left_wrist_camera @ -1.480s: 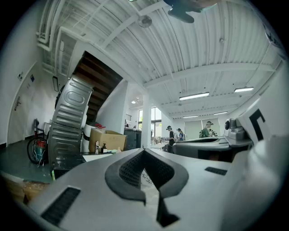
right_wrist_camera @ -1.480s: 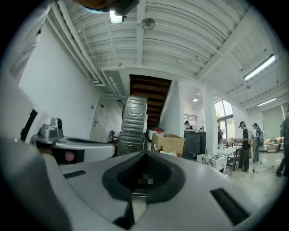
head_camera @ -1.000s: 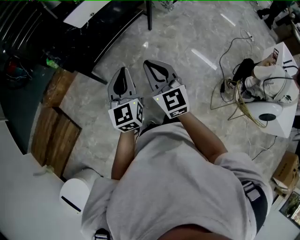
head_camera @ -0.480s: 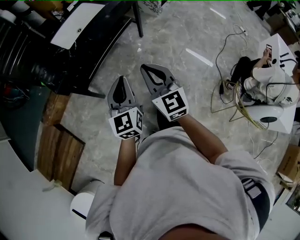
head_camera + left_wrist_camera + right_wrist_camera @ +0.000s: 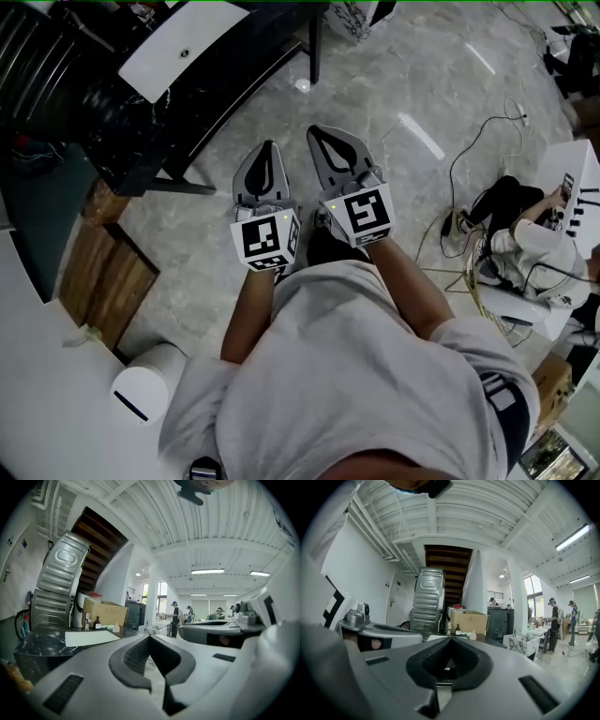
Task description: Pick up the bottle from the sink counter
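Since one second ago, both grippers have shifted a little to the right in the head view. The person sitting on the floor point(image 5: 525, 246) now appears lower at the right edge.

We hold the left gripper point(image 5: 268, 150) and the right gripper point(image 5: 319, 137) side by side, close to the body, above the marble floor point(image 5: 375, 94). Both point away from us.

Left gripper point(image 5: 150, 637): the jaws are fully closed, tip against tip, and grip nothing.

Right gripper point(image 5: 451, 638): the jaws are likewise closed, with nothing between the pads.

The task's thing stands well apart from both tools. In the left gripper view, a dark counter point(image 5: 42, 644) lies ahead and to the left. On it stand a dark bottle point(image 5: 97, 622) and, just to its right, a pale bottle point(image 5: 116, 627). A cardboard box point(image 5: 105, 613) stands behind them and a white sheet point(image 5: 91, 637) lies in front. We cannot tell which bottle the task means.

The right gripper view shows the same dark bottle point(image 5: 458, 630) and pale bottle point(image 5: 473, 634) straight ahead, in front of the box point(image 5: 471, 619).

In the head view, a white cylinder point(image 5: 141, 390) stands at our lower left, beside wooden boards point(image 5: 103, 272).
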### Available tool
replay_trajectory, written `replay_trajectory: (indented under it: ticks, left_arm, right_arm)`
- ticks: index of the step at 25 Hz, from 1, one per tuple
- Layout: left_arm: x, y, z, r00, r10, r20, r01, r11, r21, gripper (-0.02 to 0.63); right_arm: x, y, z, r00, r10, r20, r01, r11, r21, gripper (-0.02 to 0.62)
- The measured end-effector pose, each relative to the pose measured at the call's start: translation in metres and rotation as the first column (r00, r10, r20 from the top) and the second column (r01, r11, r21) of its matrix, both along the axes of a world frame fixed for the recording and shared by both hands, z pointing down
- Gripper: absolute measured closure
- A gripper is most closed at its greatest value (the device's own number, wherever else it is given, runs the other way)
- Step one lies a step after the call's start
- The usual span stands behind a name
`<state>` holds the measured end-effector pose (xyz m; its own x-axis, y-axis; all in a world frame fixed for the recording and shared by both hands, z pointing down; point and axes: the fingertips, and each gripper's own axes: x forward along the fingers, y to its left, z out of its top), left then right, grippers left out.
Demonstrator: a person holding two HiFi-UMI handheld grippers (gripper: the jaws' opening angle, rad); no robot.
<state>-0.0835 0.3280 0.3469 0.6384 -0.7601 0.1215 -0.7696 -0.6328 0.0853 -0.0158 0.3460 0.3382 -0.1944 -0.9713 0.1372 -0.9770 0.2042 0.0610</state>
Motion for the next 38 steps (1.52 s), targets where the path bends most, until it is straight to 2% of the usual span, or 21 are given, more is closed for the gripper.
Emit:
replay_trajectory:
  ticks: [3, 7, 12, 19, 25, 29, 35, 38]
  left_arm:
    - [0.020, -0.020, 0.004, 1.000, -0.010, 0.025, 0.010, 1.000, -0.001, 0.594]
    - [0.025, -0.045, 0.013, 0.996, -0.059, 0.062, 0.061, 0.998, -0.027, 0.594]
    - [0.025, -0.077, 0.019, 0.992, -0.085, 0.090, 0.088, 0.996, -0.034, 0.594]
    - [0.026, -0.142, 0.035, 0.993, -0.088, 0.081, 0.092, 0.994, -0.056, 0.594]
    - [0.038, -0.213, 0.048, 0.999, 0.007, 0.038, -0.002, 0.994, -0.110, 0.594]
    - [0.043, -0.256, 0.046, 0.995, 0.099, 0.006, -0.097, 0.989, -0.112, 0.594]
    - [0.054, -0.309, 0.048, 0.964, 0.263, 0.048, -0.256, 0.959, -0.125, 0.594]
    - [0.058, -0.331, 0.051, 0.949, 0.310, 0.057, -0.300, 0.944, -0.138, 0.594]
  right_arm:
    - [0.023, -0.026, 0.006, 1.000, -0.019, 0.000, 0.019, 1.000, 0.011, 0.586]
    - [0.038, -0.058, 0.012, 0.998, -0.067, -0.001, 0.067, 0.998, 0.006, 0.586]
    - [0.042, -0.095, 0.020, 0.994, -0.101, 0.030, 0.101, 0.995, -0.011, 0.586]
    - [0.037, -0.156, 0.034, 0.992, -0.125, 0.023, 0.126, 0.991, -0.036, 0.586]
    - [0.038, -0.230, 0.033, 0.988, -0.154, -0.032, 0.153, 0.987, -0.040, 0.586]
    - [0.043, -0.275, 0.037, 0.993, -0.114, -0.043, 0.111, 0.992, -0.061, 0.586]
    - [0.051, -0.327, 0.041, 0.999, -0.037, 0.003, 0.038, 0.995, -0.096, 0.586]
    - [0.048, -0.344, 0.044, 1.000, -0.013, 0.002, 0.013, 0.994, -0.107, 0.586]
